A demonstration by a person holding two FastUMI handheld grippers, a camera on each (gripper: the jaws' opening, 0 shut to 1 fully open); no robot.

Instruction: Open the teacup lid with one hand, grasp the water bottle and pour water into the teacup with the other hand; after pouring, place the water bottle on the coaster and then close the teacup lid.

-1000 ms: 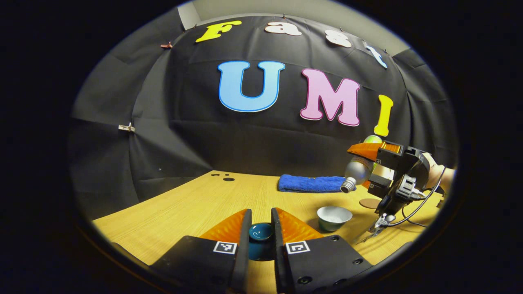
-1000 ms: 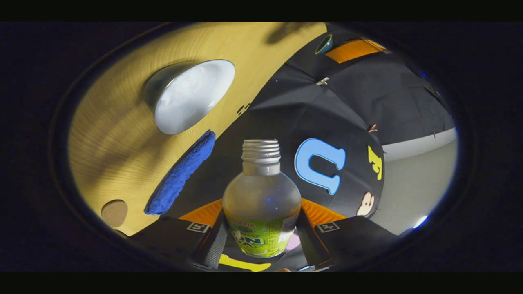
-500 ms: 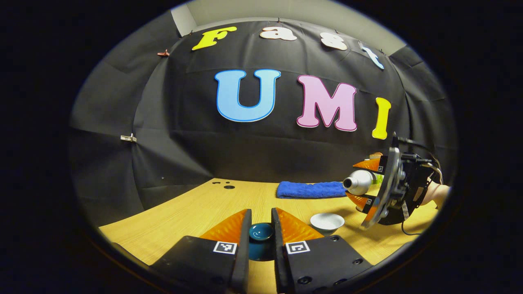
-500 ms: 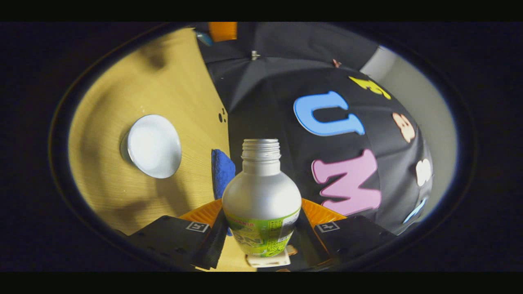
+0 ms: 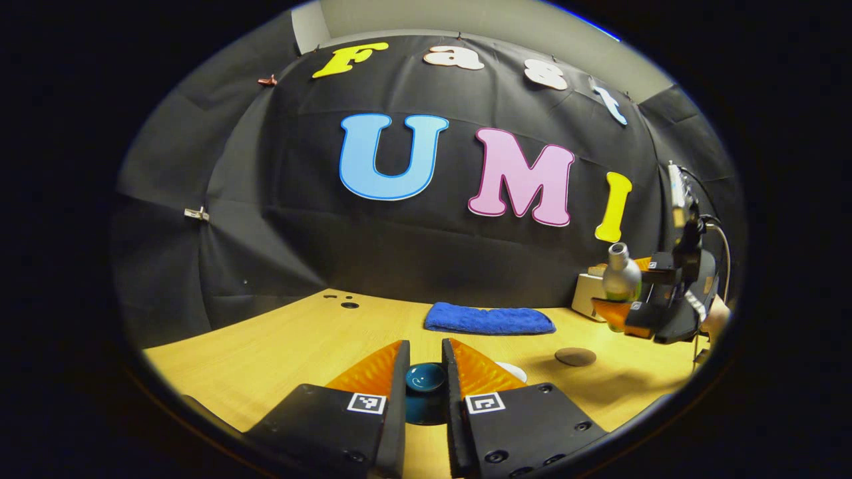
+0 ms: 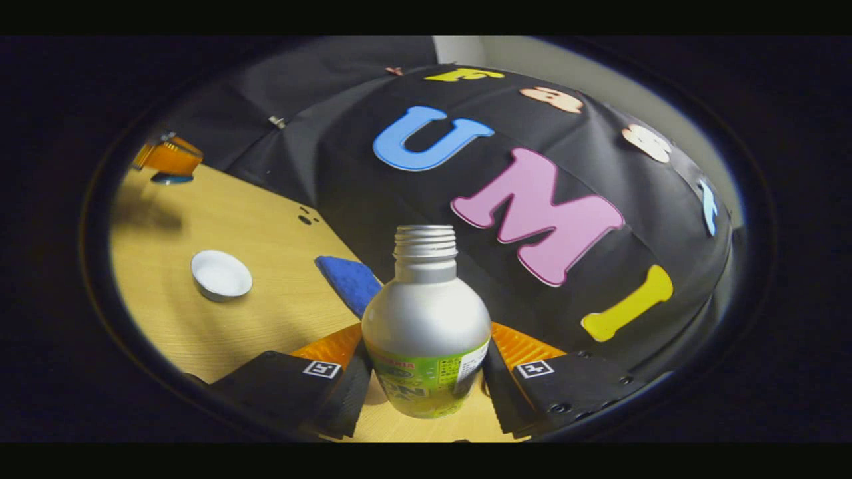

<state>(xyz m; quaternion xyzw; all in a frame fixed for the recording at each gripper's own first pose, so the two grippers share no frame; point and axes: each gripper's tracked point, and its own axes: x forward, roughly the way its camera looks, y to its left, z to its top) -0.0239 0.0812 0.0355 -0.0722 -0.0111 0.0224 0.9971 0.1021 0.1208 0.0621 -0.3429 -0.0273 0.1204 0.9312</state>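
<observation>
My left gripper [image 5: 425, 359] is shut on the knob of the dark teal teacup lid [image 5: 425, 380], held above the table. The pale teacup [image 6: 221, 275] stands uncovered on the wood; in the left gripper view only a white sliver of the teacup [image 5: 514, 370] shows behind my finger. My right gripper [image 6: 426, 346] is shut on the silver water bottle [image 6: 426, 313] with a green label, which is uncapped and nearly upright. In the left gripper view the bottle [image 5: 621, 279] hangs at the far right, above and beyond the round brown coaster [image 5: 575, 356].
A folded blue towel [image 5: 489, 319] lies at the back of the wooden table [image 5: 286, 346]. A small white box [image 5: 588, 297] sits by the wall at the right. In the right gripper view the left gripper [image 6: 166, 159] with the lid is far left.
The right gripper has swung the bottle from tipped over the teacup back to upright and carried it right, away from the cup. The left gripper still holds the lid in place.
</observation>
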